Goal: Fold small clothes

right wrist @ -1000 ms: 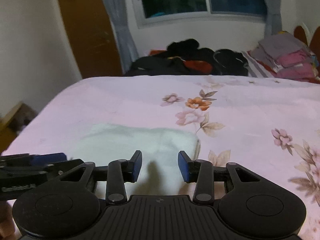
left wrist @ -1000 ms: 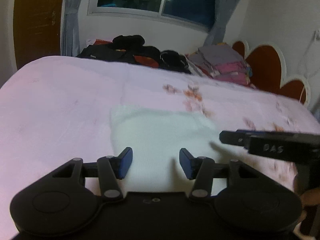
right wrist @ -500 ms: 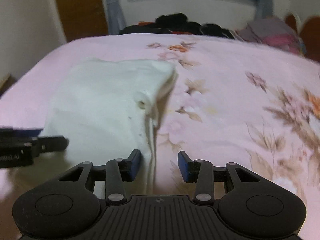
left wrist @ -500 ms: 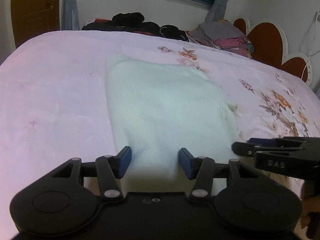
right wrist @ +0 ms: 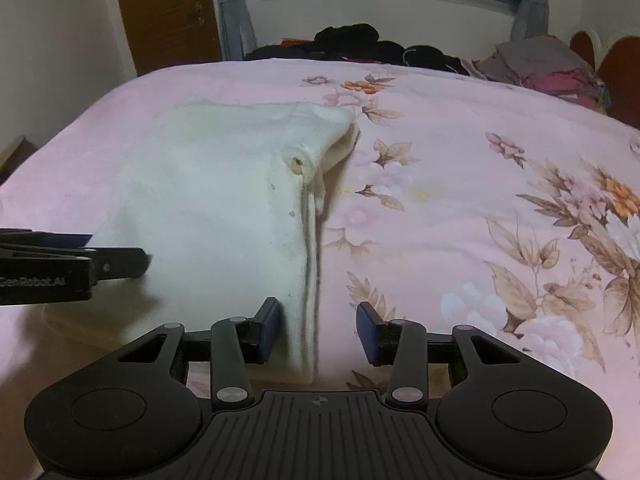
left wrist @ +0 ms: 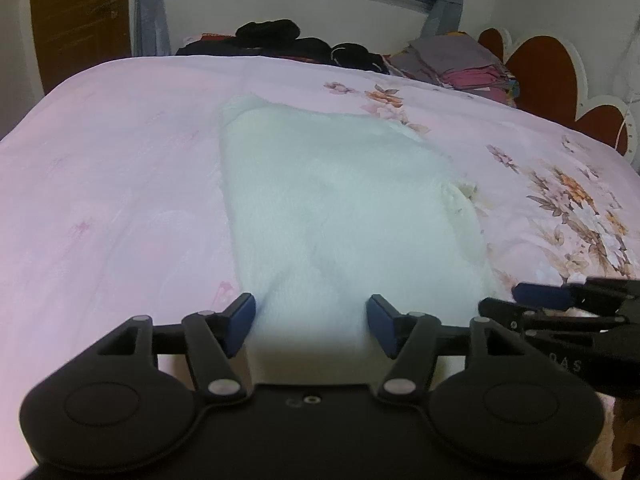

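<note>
A white fleecy garment (left wrist: 340, 208) lies flat on the pink floral bedspread (left wrist: 120, 168), its near edge reaching under both grippers. My left gripper (left wrist: 311, 322) is open, its jaws astride the garment's near left part. My right gripper (right wrist: 318, 332) is open, its jaws astride the garment's right edge (right wrist: 308, 280), where a drawstring hangs from an eyelet (right wrist: 297, 162). The garment also shows in the right wrist view (right wrist: 208, 200). The right gripper shows at the right of the left wrist view (left wrist: 560, 308); the left gripper shows at the left of the right wrist view (right wrist: 72, 264).
A heap of dark clothes (left wrist: 280, 40) and a stack of folded clothes (left wrist: 460, 64) sit at the bed's far side, under the window. A brown headboard (left wrist: 552, 76) is at the right. A wooden door (right wrist: 168, 12) stands at the far left.
Both grippers tilted down and drew close over the garment's near edge. The right gripper's jaws now straddle its right edge. Both stayed open.
</note>
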